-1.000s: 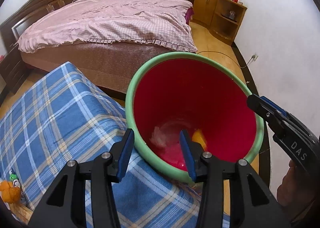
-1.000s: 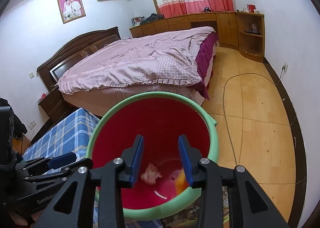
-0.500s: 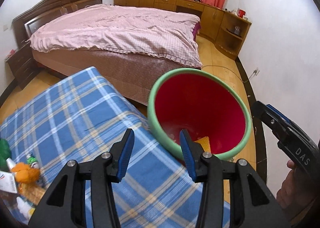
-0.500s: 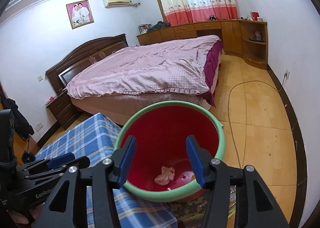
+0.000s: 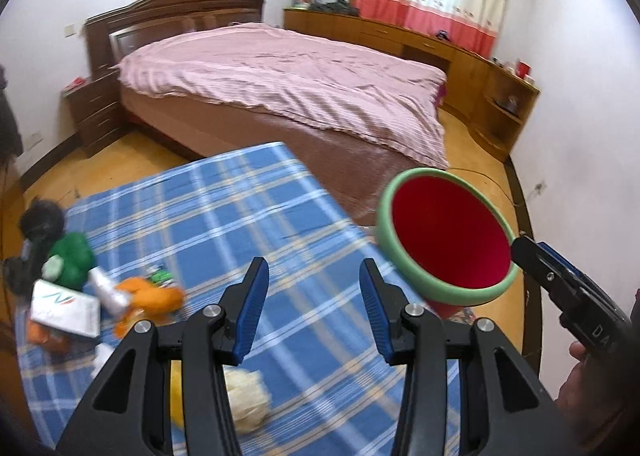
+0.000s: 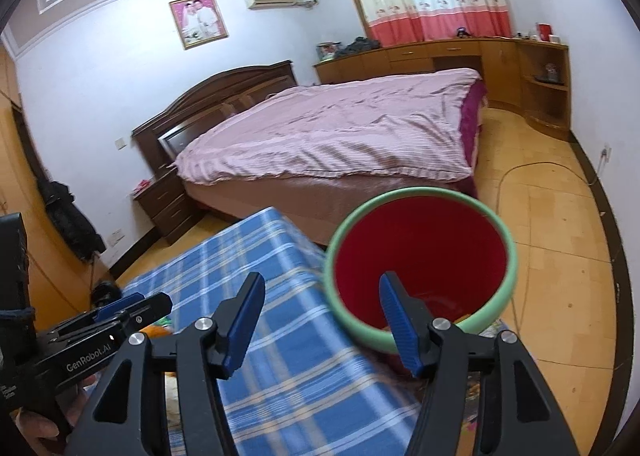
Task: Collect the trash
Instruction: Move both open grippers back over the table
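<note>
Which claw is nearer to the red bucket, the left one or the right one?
Right. The right claw hangs at the bucket rim, one finger in front of its opening, jaws opening with nothing between them. The left claw is over the blue cloth, beside the bucket.

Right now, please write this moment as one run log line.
left gripper: open, empty | right gripper: opening, empty | bin: beside table | trash: on checked cloth

I hold the left gripper [image 5: 310, 306] angled downward, jaws parted with nothing between them. The right gripper [image 6: 322, 318] points downward too; its jaws are opening, empty. My right hand [image 5: 588, 380] grips its handle at the frame edge.
</note>
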### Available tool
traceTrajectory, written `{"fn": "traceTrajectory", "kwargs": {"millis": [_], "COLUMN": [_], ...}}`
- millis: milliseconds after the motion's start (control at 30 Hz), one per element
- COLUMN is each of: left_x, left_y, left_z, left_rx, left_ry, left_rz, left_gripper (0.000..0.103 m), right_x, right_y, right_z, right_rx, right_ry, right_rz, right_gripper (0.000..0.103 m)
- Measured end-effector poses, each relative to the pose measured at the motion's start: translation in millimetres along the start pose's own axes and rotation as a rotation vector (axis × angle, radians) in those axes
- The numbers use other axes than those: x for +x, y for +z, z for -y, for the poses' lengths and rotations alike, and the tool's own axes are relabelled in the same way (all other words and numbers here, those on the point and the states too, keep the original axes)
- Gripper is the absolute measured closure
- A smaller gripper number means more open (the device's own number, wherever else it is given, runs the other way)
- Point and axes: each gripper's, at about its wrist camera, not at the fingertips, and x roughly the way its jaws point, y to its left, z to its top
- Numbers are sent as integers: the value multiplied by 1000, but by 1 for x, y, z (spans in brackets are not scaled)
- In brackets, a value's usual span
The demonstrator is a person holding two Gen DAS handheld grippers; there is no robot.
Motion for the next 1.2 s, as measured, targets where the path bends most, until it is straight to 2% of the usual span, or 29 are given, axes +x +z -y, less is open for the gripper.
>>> {"fn": "traceTrajectory", "kwargs": {"millis": [333,633,1067,1200], "left_x": [-37,-57,-56,-48], "left_y": [-29,-60,-96,-103], "left_z": [-77,-143,-215,-231], "left_rx": [-94,-189,-321,-347], "left_ry": [125,227,321,332], "left_rz": [21,17,-28,-45], "left_gripper": [56,56,55,52], "right_x": [-3,8,44,57], "right_y": [-22,-52,-98,-111], "right_z": [-59,-100,-129,-132], "right_rx": [-67,-133,-219,-240], "right_ry": [75,116,116,109], "right_rz": [-29,-93,-249,-304], "right_gripper": [36,34,32,31]}}
